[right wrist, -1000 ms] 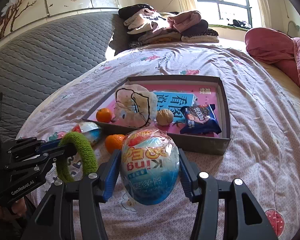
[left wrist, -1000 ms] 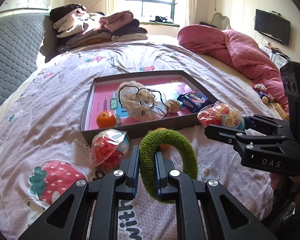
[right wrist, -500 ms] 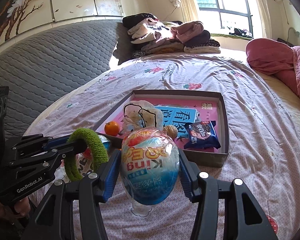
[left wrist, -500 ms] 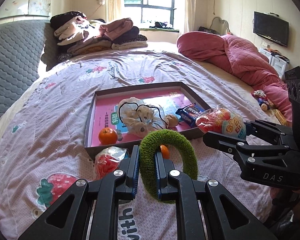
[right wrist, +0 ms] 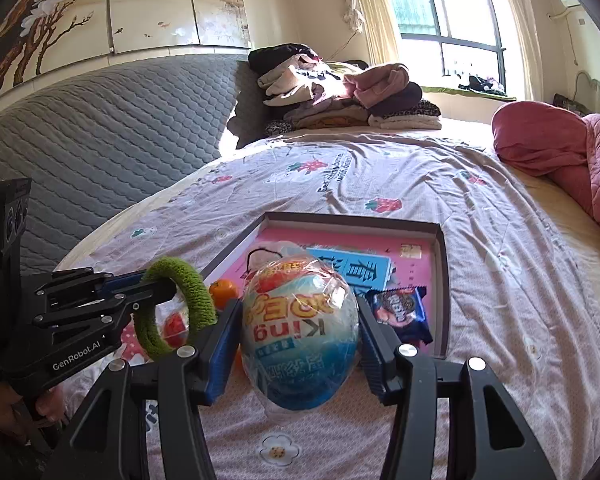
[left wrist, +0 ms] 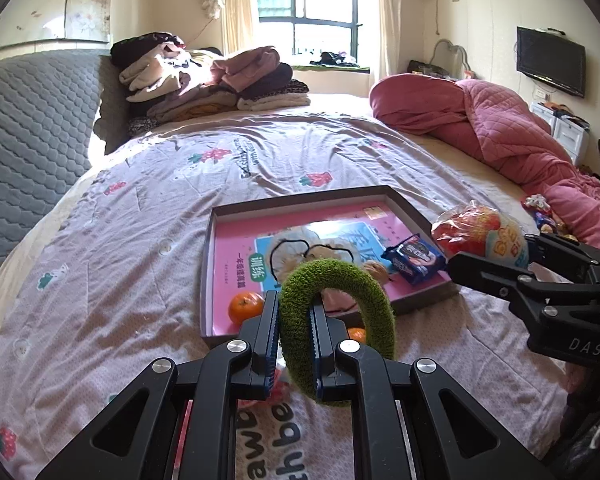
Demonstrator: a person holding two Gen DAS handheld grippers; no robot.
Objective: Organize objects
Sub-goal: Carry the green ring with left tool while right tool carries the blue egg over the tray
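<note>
You are pinching the green fuzzy ring [left wrist: 336,320] at lower centre in your left gripper [left wrist: 294,344], clamping the wrapped toy egg [right wrist: 300,332] in your right gripper [right wrist: 298,344], both hanging over the bed [left wrist: 120,280], the shallow box [left wrist: 416,216] lying mid-frame.

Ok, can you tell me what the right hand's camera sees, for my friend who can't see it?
The right gripper squeezes a big wrapped toy egg above a bed. Behind it lies a box holding a cookie packet and an orange. At the left, the left gripper holds a fuzzy green ring.
</note>
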